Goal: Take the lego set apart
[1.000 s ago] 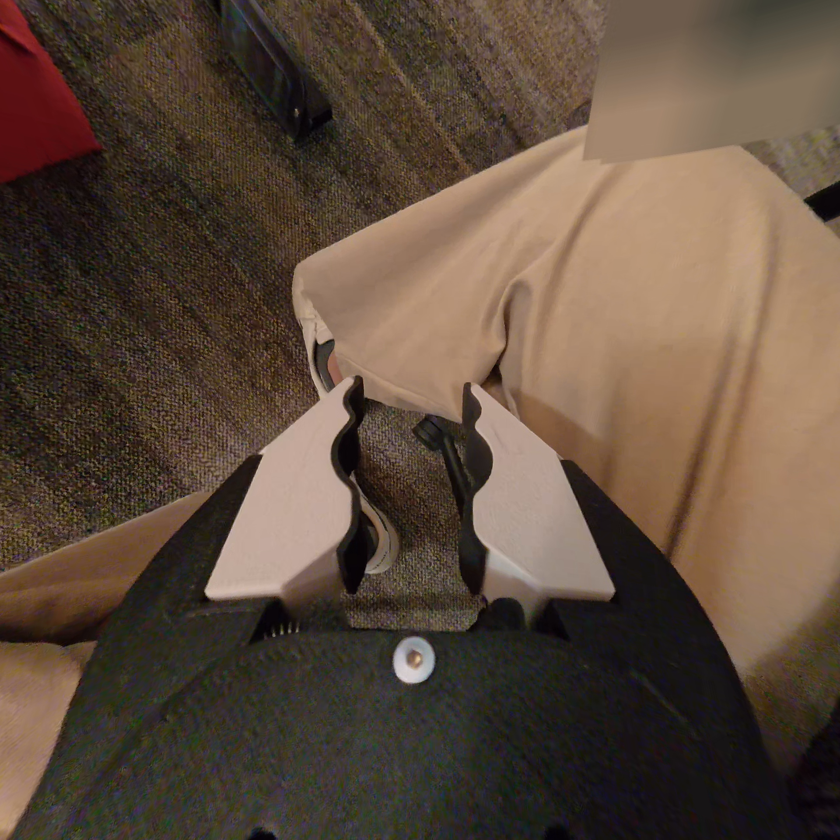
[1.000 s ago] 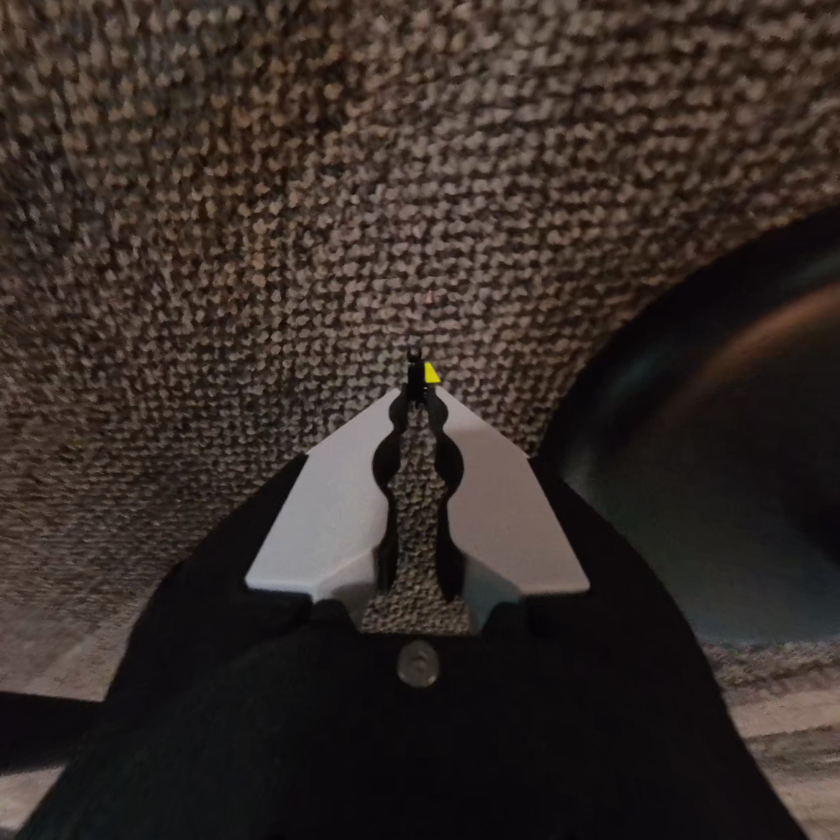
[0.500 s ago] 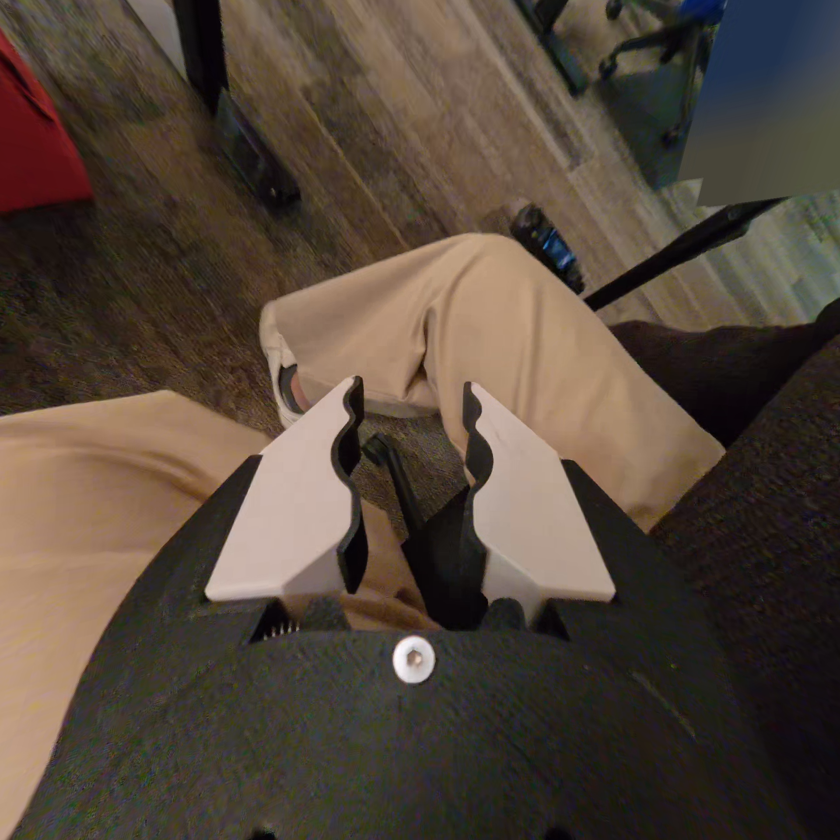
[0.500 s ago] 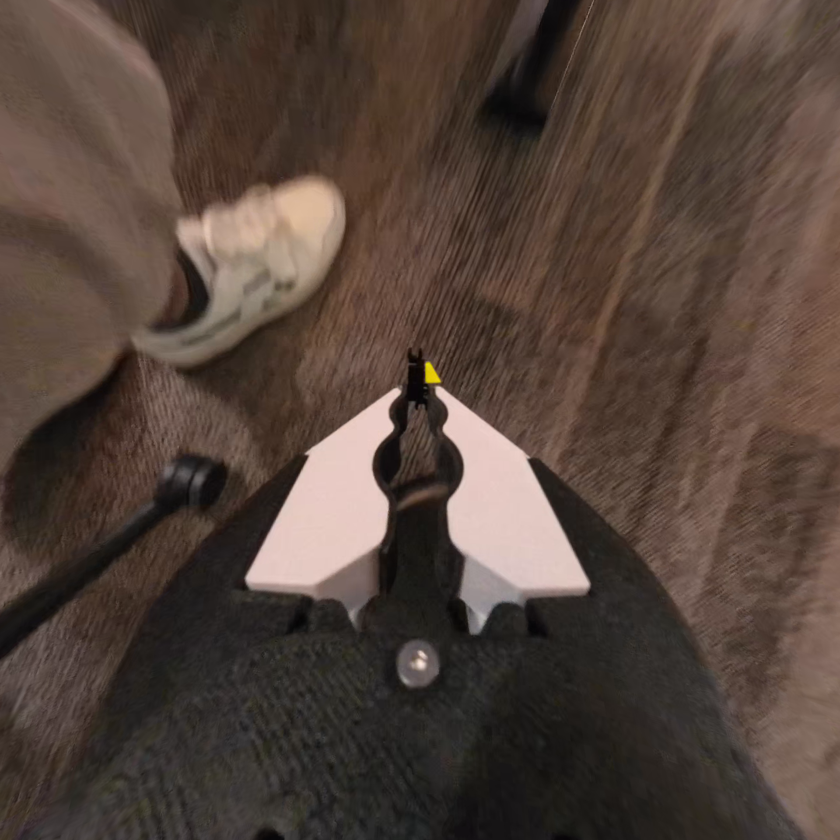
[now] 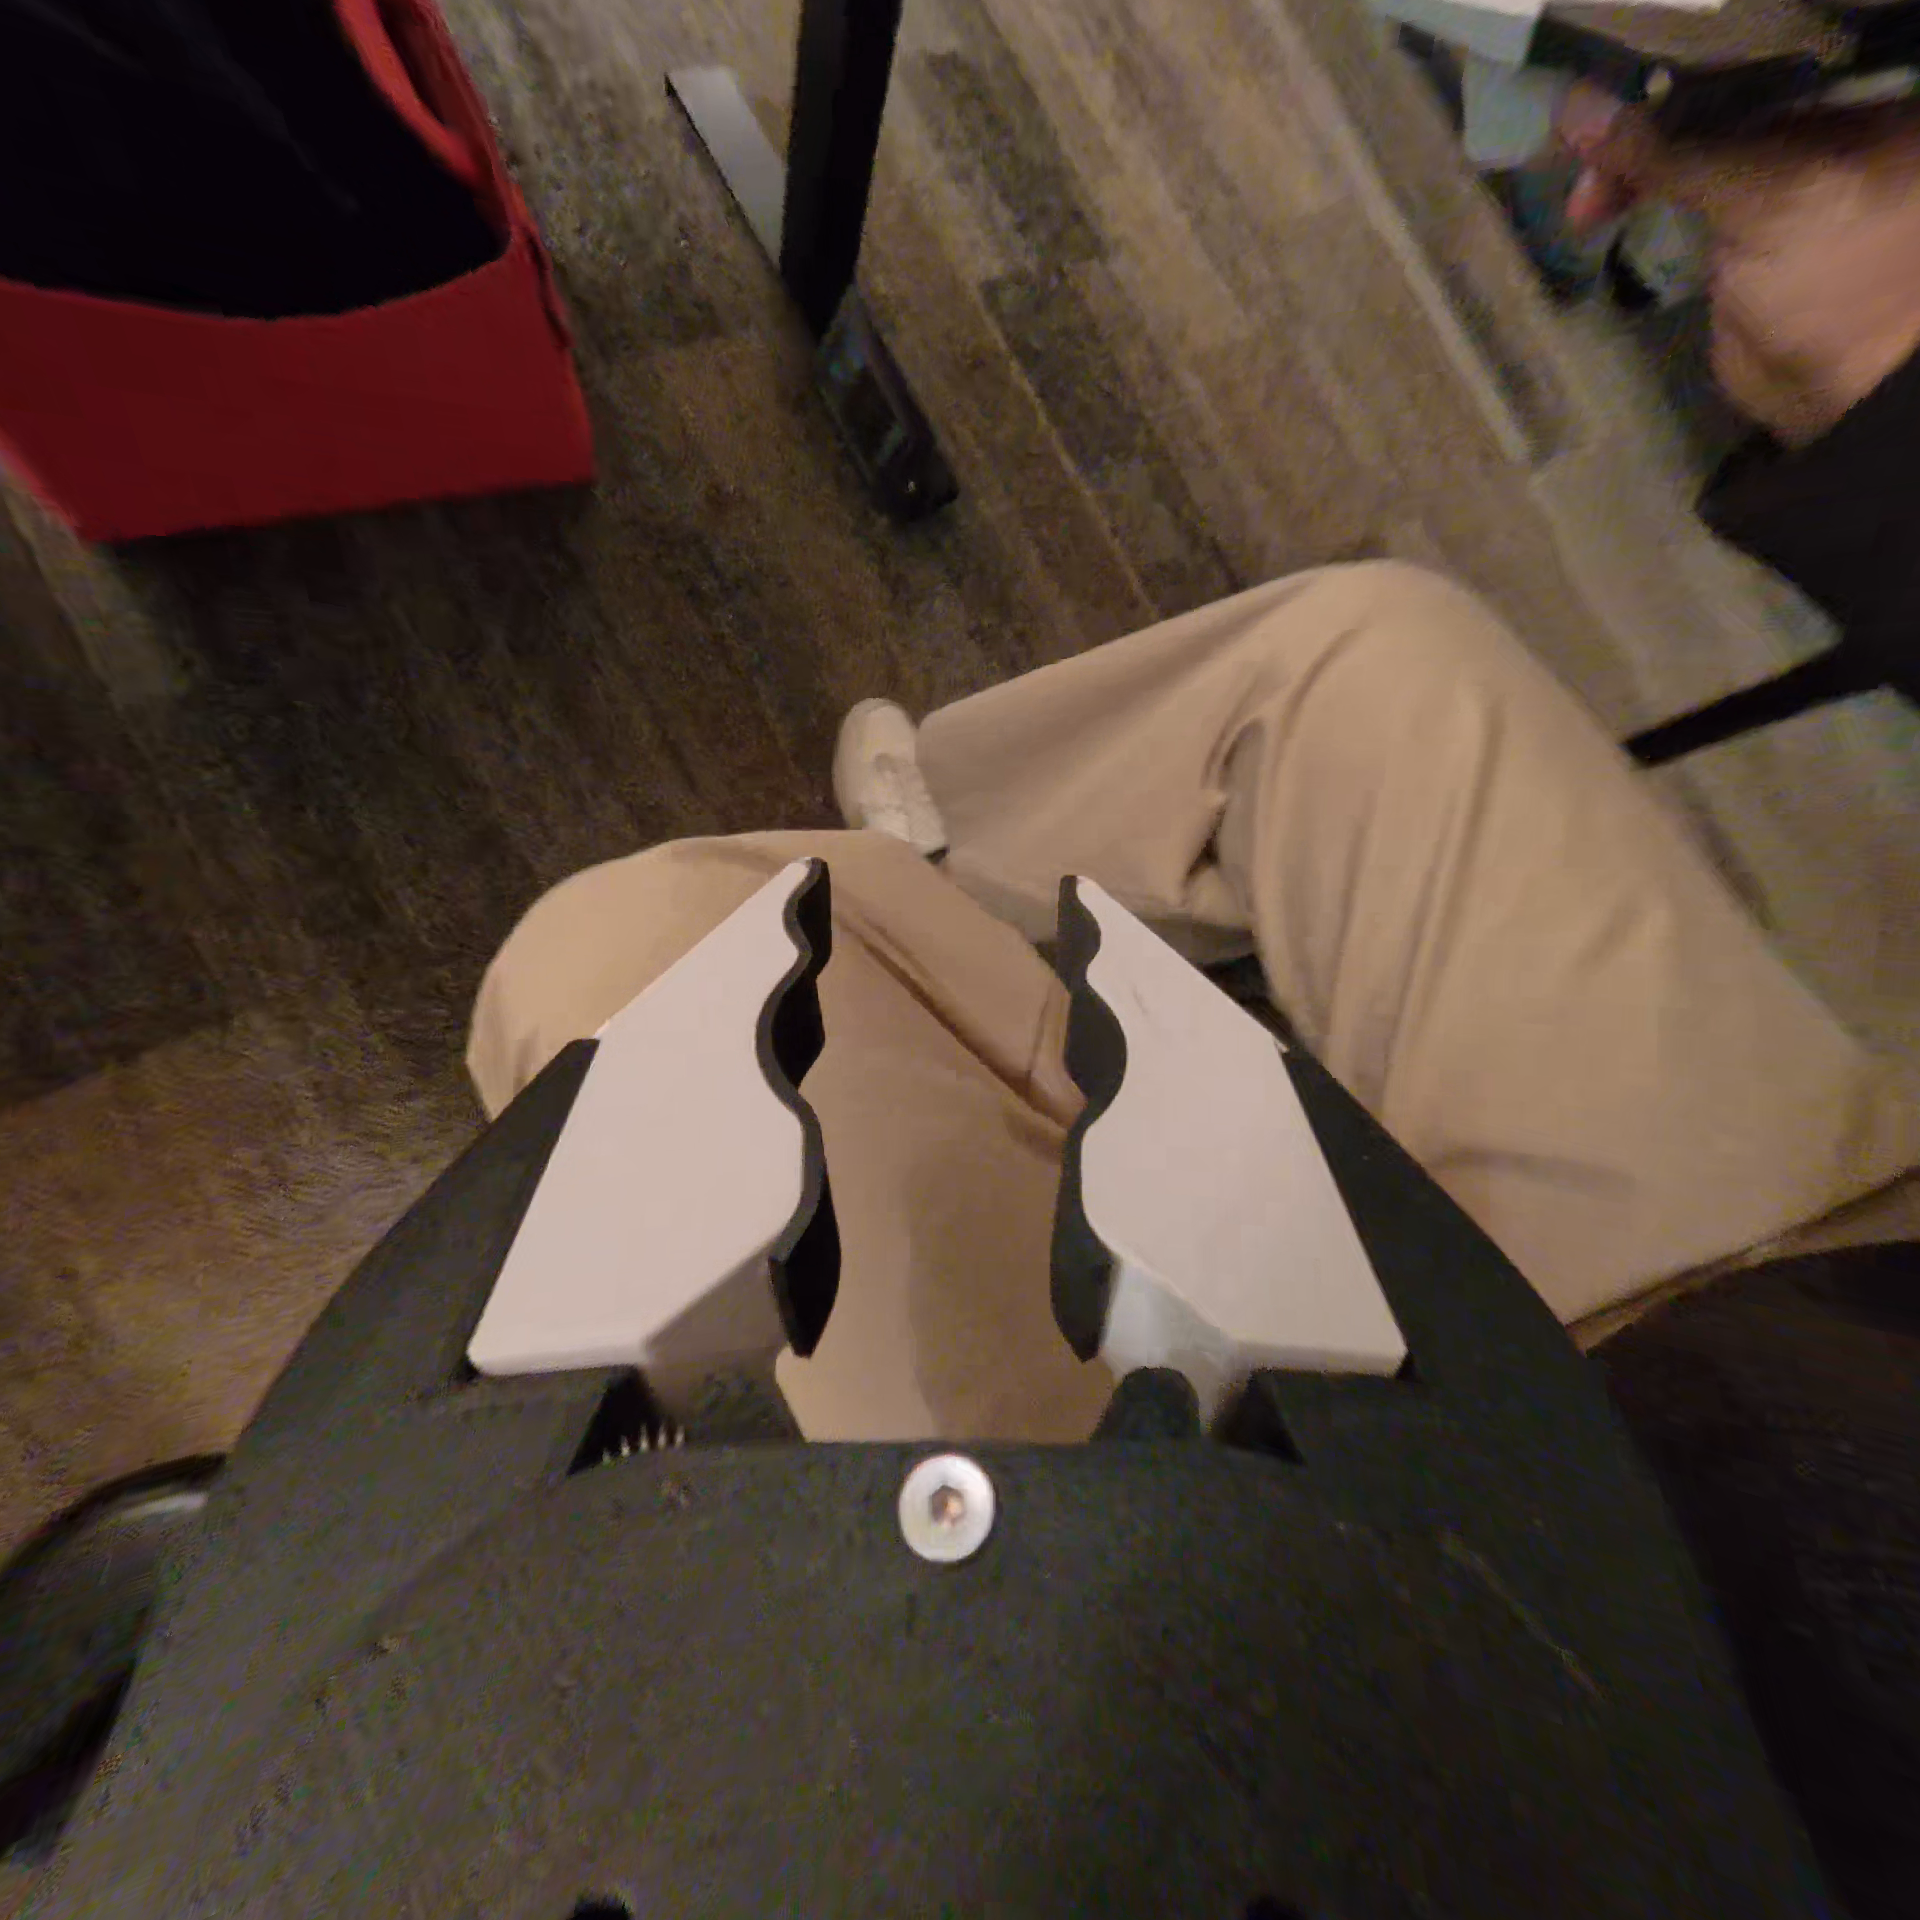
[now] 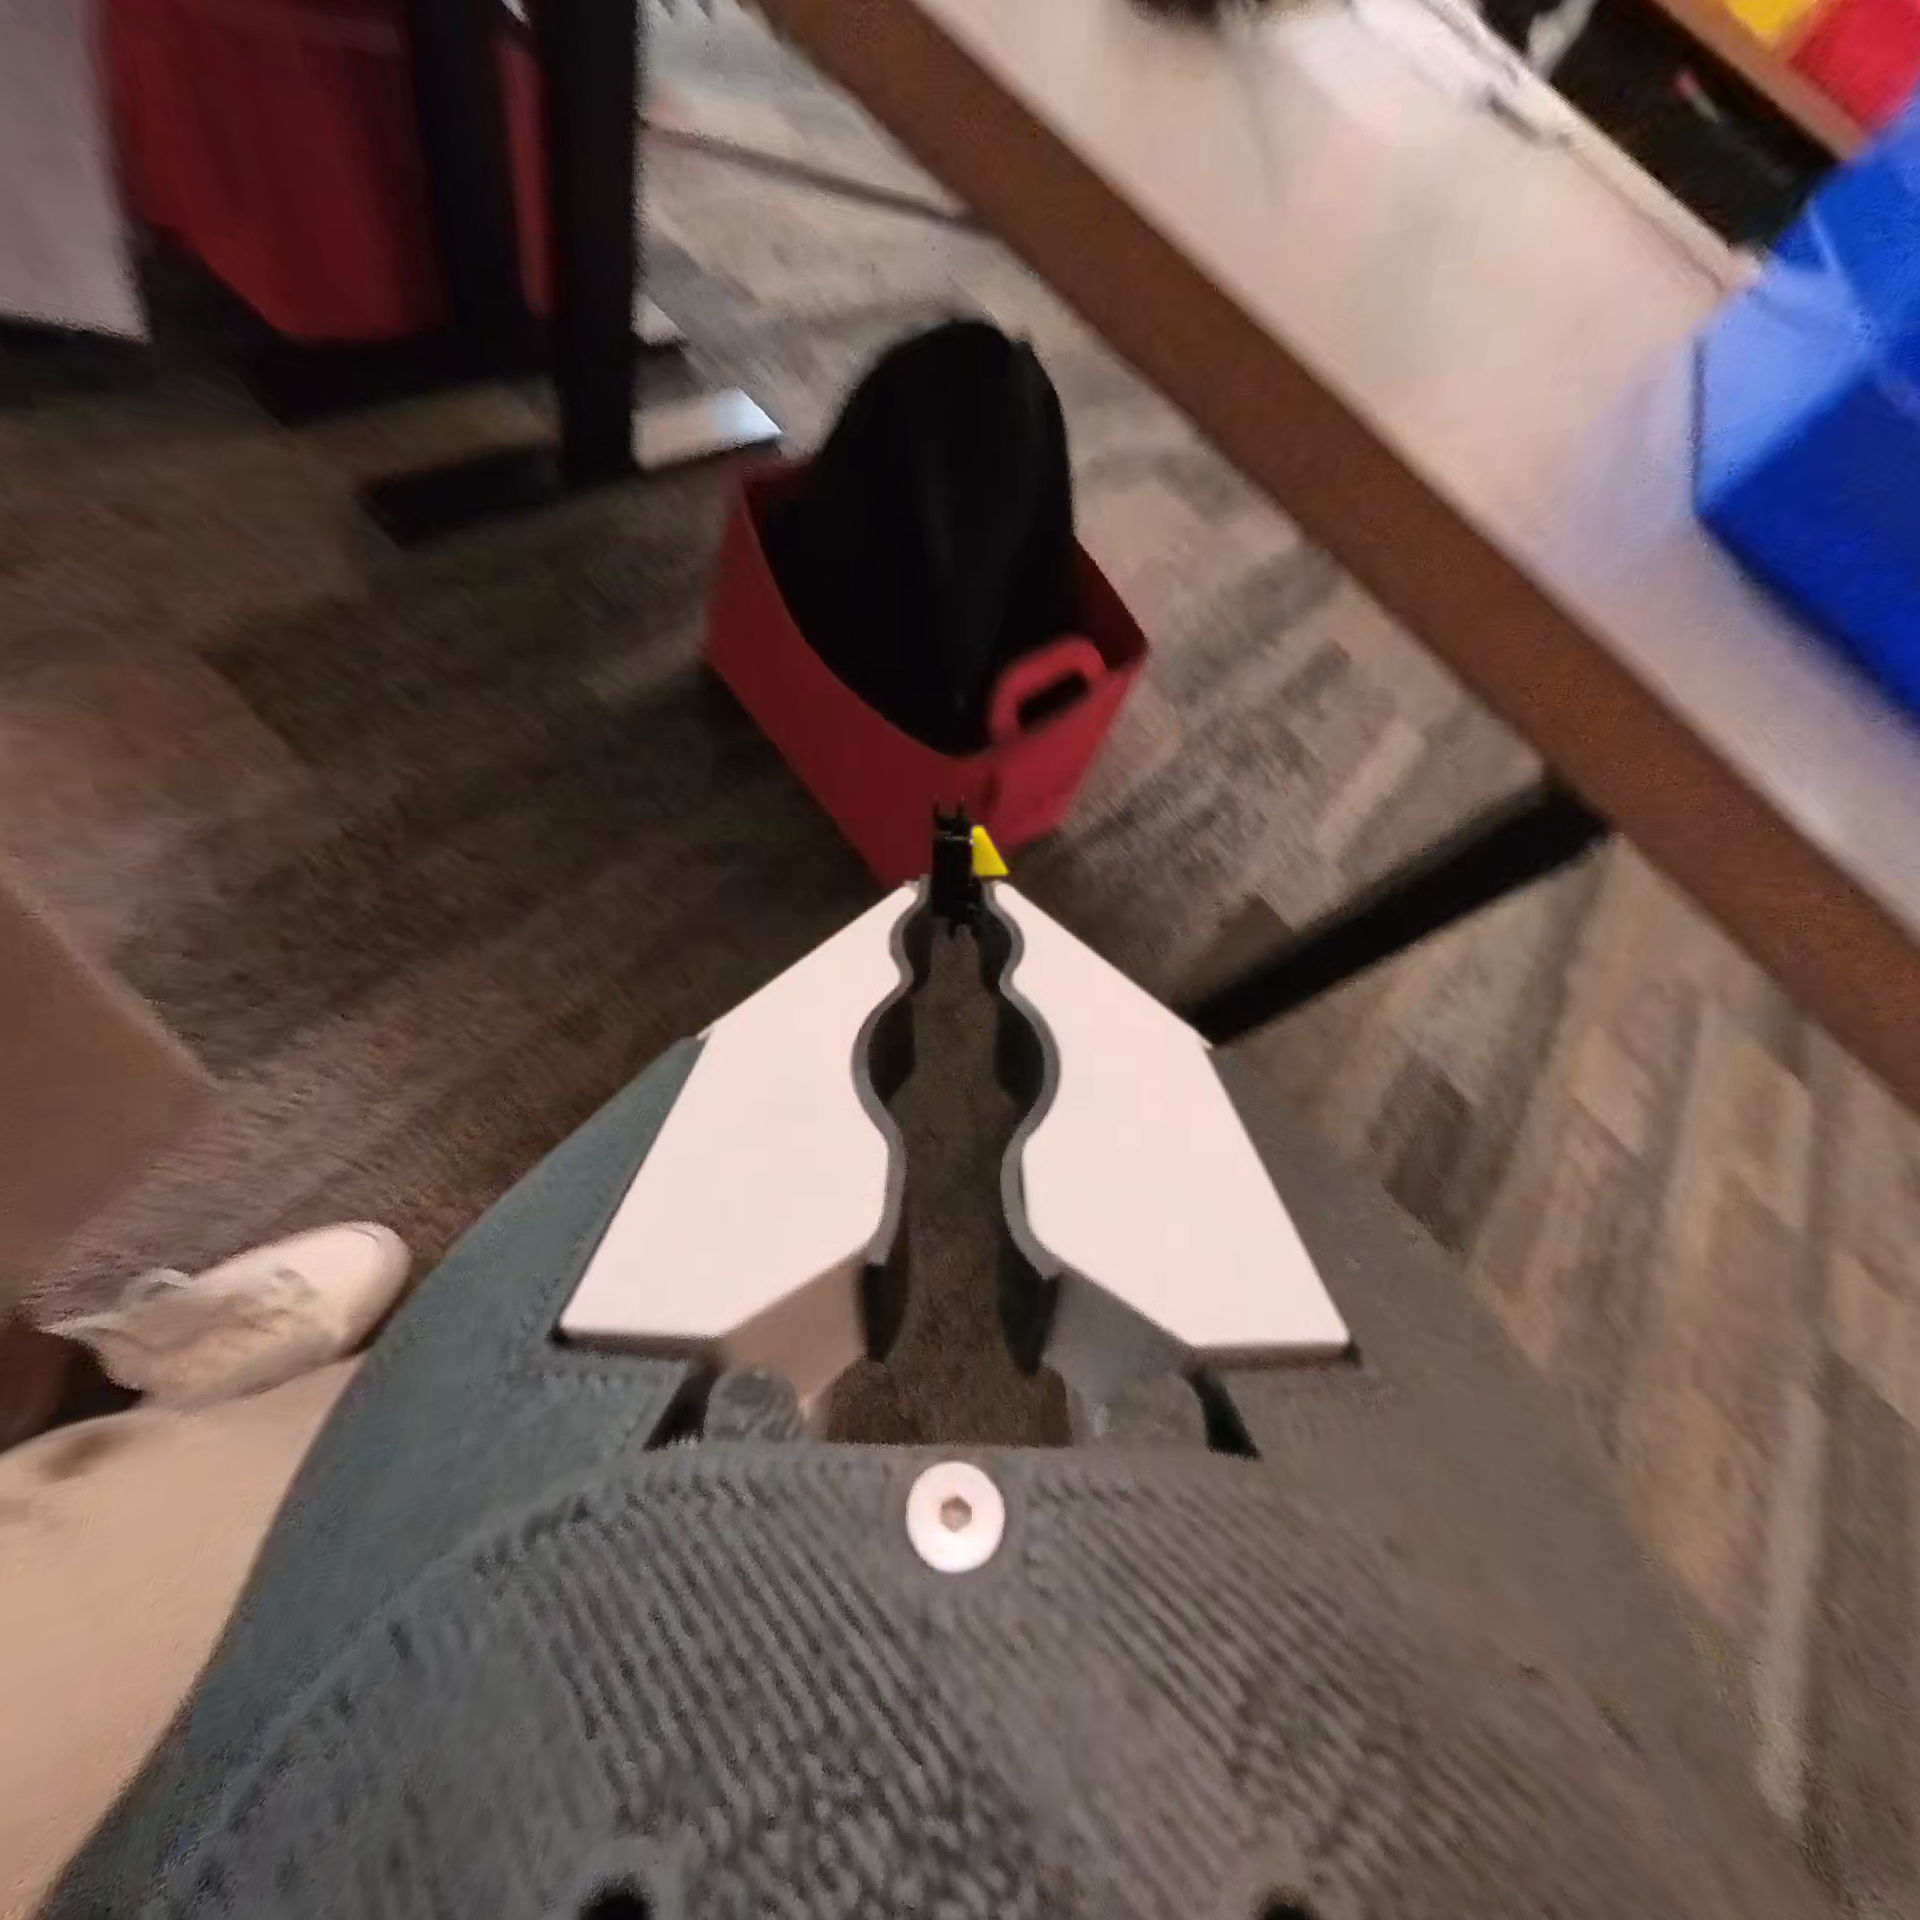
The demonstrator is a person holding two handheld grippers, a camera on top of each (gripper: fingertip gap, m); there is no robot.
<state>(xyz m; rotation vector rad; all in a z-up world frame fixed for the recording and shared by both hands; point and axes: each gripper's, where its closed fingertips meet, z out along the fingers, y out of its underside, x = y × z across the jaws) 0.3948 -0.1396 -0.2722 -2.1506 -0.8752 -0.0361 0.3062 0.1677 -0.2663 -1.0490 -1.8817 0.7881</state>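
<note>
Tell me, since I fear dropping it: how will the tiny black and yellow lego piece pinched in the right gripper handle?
The lego piece looks stiff and very light. Only the very fingertips of the right gripper pinch it, so it could probably slip or twist free. If dropped, it would likely be hard to spot on the carpet.

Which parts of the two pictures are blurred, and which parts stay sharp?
Left wrist view: the left gripper and the beige trouser leg are fairly sharp; the top right corner is smeared. Right wrist view: the carpet, the table edge and the blue box show motion blur, while the right gripper and its small black and yellow piece stay crisp.
</note>
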